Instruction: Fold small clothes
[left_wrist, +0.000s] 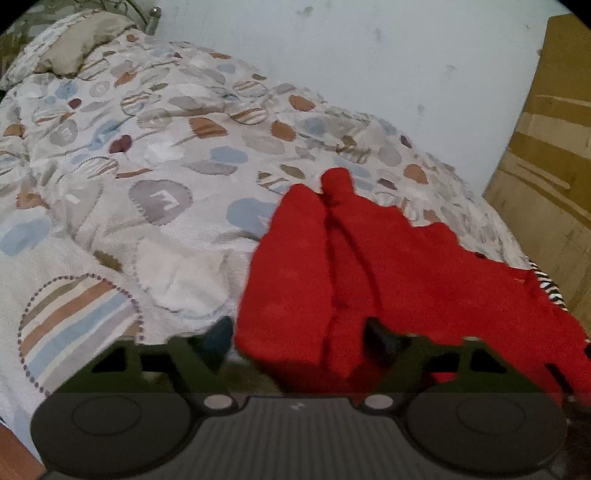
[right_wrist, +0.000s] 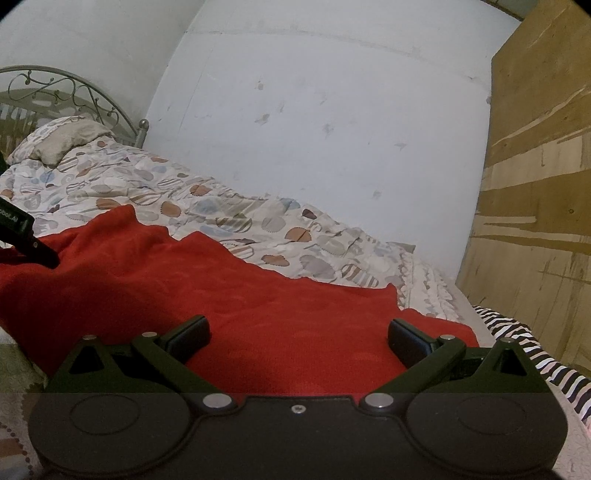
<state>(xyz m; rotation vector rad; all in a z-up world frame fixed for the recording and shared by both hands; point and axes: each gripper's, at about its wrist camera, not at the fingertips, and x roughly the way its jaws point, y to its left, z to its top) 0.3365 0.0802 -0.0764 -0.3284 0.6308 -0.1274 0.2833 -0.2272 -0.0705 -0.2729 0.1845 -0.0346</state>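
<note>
Where the metal headboard (right_wrist: 74, 96) and pillow (right_wrist: 62, 138) sit far left, my patterned quilt (left_wrist: 155, 147) runs rightward along the pale wall (right_wrist: 314, 110). Red garment (right_wrist: 229, 295) lies on it. Left gripper (left_wrist: 299, 338) straddles a fold, grip uncertain; right gripper (right_wrist: 299, 332) gapes empty above the cloth. Wooden panel (right_wrist: 535, 184) far right.

A red knit garment (left_wrist: 332, 258) lies rumpled (creased lengthwise) on the patterned bedspread (left_wrist: 147, 184).
</note>
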